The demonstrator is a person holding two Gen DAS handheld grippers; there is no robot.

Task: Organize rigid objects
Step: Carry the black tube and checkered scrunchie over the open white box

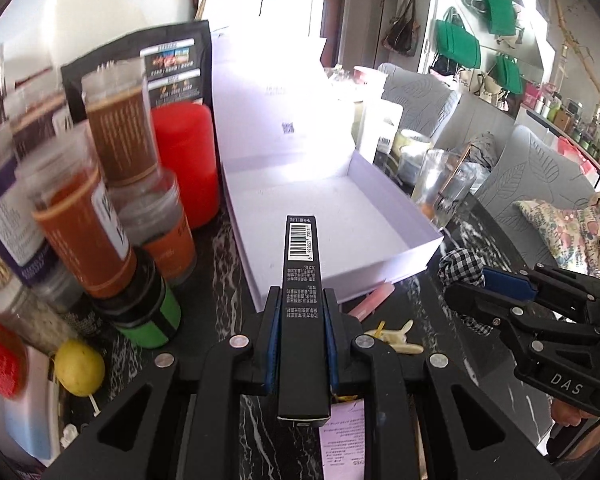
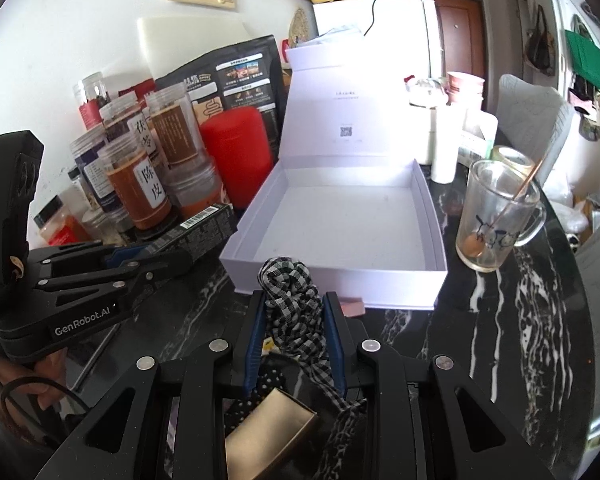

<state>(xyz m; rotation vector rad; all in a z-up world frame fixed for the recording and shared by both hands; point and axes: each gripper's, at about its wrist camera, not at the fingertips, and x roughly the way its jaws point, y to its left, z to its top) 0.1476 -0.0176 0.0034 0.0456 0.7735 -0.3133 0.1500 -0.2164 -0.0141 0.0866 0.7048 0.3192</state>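
My left gripper [image 1: 300,300] is shut on a long black carton with a barcode [image 1: 301,280], held above the dark marble table and pointing at the open white box [image 1: 396,216]. In the right wrist view the same left gripper [image 2: 176,258] and black carton [image 2: 204,226] sit just left of the white box [image 2: 340,284]. My right gripper [image 2: 294,308] is shut on a black-and-white checked fabric piece [image 2: 290,300], close to the box's front wall. From the left wrist camera, the right gripper [image 1: 466,286] and checked fabric [image 1: 460,266] appear at the right.
Spice jars [image 2: 138,184], a red canister [image 2: 238,152] and a black pouch [image 2: 236,76] crowd the left. A glass mug [image 2: 496,216] stands right of the box. A pink stick [image 1: 372,302], a pale clip [image 1: 394,338], a lemon [image 1: 78,366], a small tan box [image 2: 268,436].
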